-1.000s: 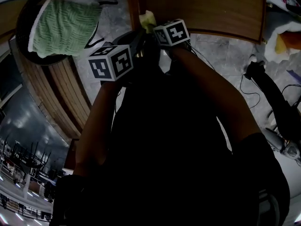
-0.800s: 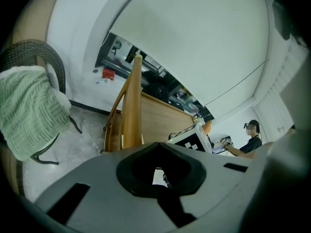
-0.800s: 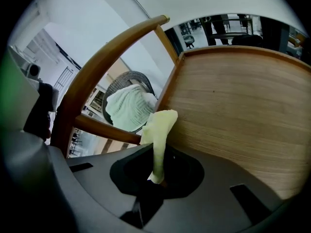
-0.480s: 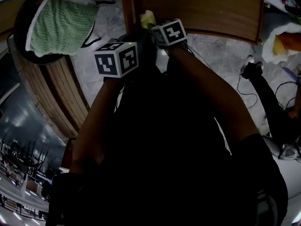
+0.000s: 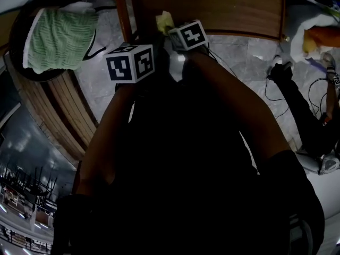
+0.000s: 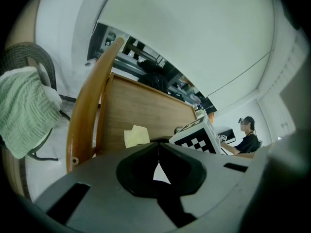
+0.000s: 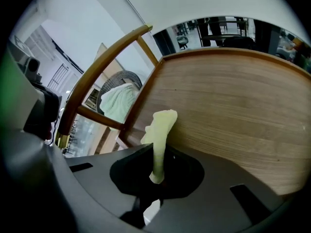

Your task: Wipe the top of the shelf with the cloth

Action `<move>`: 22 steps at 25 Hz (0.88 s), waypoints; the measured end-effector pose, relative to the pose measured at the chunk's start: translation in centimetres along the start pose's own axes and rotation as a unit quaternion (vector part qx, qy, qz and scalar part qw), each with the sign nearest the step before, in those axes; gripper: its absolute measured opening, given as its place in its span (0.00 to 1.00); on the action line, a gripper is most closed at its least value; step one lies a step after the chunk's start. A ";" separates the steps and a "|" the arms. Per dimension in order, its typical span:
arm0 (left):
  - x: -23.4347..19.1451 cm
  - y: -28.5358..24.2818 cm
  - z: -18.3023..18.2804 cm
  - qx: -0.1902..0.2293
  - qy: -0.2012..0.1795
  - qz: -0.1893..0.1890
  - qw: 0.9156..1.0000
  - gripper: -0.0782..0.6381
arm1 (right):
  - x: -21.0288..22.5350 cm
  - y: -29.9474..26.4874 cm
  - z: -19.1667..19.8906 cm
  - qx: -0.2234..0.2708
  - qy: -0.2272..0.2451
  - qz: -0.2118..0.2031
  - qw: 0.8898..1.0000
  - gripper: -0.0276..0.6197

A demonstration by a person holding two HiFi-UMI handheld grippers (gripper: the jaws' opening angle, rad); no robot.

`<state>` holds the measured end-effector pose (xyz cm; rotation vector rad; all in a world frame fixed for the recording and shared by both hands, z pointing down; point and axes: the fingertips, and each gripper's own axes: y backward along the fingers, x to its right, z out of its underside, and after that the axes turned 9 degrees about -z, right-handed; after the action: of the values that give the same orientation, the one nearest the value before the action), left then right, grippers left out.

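A small pale-yellow cloth (image 7: 159, 130) sticks up from my right gripper (image 7: 156, 171), which is shut on it. The cloth (image 5: 165, 21) rests against the near left edge of the brown wooden shelf top (image 5: 223, 7), just ahead of the right gripper's marker cube (image 5: 188, 35). The shelf's wood grain (image 7: 233, 106) fills the right gripper view. My left gripper (image 6: 158, 152) is shut with nothing between its jaws. It sits to the left of the right one, and its cube (image 5: 130, 62) is over the grey floor. From the left gripper view, the cloth (image 6: 136, 136) lies on the wood beside the right cube (image 6: 197, 137).
A black basket (image 5: 16, 31) holding a green knitted towel (image 5: 56, 39) stands at the left by curved wooden slats (image 5: 64, 110). Black cables (image 5: 276, 97) trail over the grey floor at the right. A seated person (image 6: 248, 137) is far off to the right.
The shelf and basket have drifted left in the head view. My left gripper has shifted slightly up and right, closer to the right one. The cloth stays at the shelf's edge.
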<state>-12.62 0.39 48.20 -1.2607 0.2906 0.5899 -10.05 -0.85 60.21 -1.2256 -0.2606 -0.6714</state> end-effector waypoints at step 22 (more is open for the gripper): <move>5.8 -8.1 1.9 -0.032 0.001 -0.034 0.999 0.12 | 7.4 6.4 3.4 -0.004 0.002 0.022 1.000 0.11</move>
<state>-3.53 2.23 52.31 -1.3277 0.2313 0.5430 0.18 0.93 60.28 -1.2348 -0.2262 -0.6368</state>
